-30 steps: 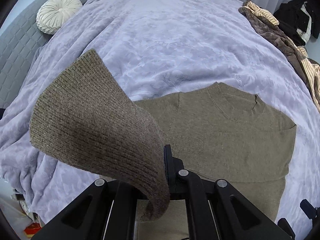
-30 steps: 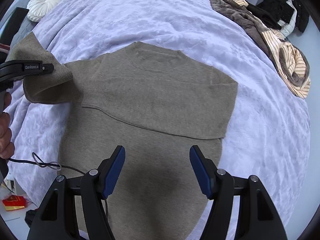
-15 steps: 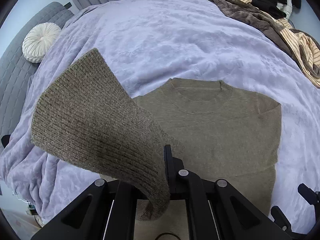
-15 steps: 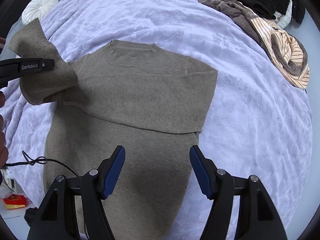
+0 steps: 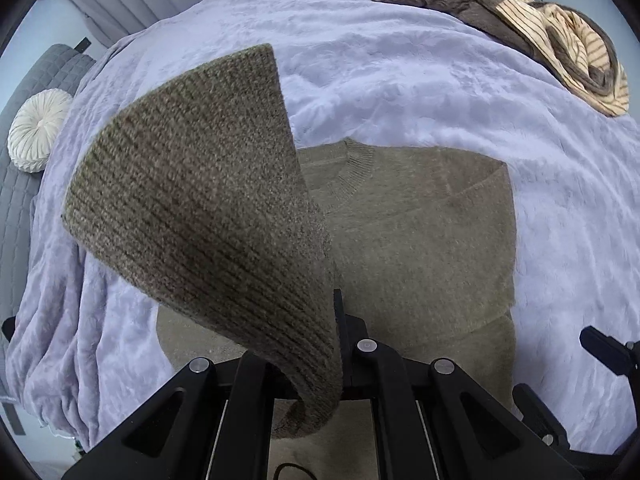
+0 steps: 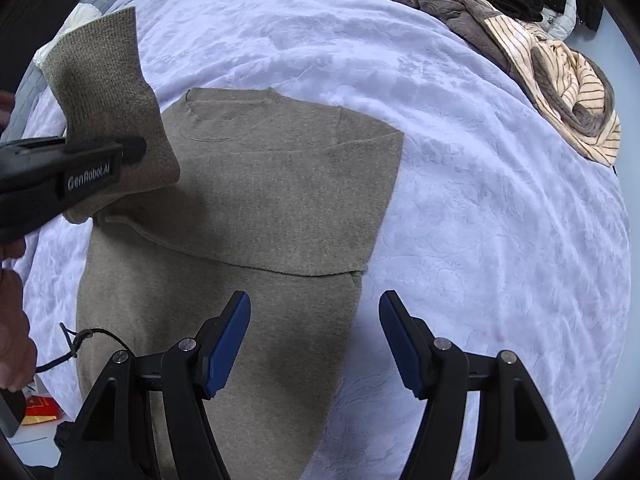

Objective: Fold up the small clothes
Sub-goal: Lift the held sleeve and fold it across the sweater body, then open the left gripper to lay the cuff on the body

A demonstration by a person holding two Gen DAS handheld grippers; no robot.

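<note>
An olive knitted sweater [image 6: 280, 188] [image 5: 424, 240] lies flat on the lavender bedspread [image 6: 480, 200], its right sleeve folded across the chest. My left gripper [image 5: 338, 304] [image 6: 136, 148] is shut on the ribbed cuff of the left sleeve [image 5: 200, 208] [image 6: 108, 92], holding it lifted above the sweater's left shoulder. In the right wrist view my right gripper [image 6: 314, 340] stands open over the sweater's lower right edge, with nothing between its blue pads [image 6: 228, 344].
A heap of brown, striped and black clothes [image 6: 520, 48] [image 5: 520, 28] lies at the far right of the bed. A round cream cushion [image 5: 38, 134] rests by the grey headboard [image 5: 24, 216] at left. A black cord [image 6: 80, 340] lies on the sweater's lower left, beside a hand [image 6: 12, 320].
My left gripper has carried the lifted sleeve rightward, over the sweater's body, and rolled. The right gripper has shifted right toward the sweater's lower right edge, still open.
</note>
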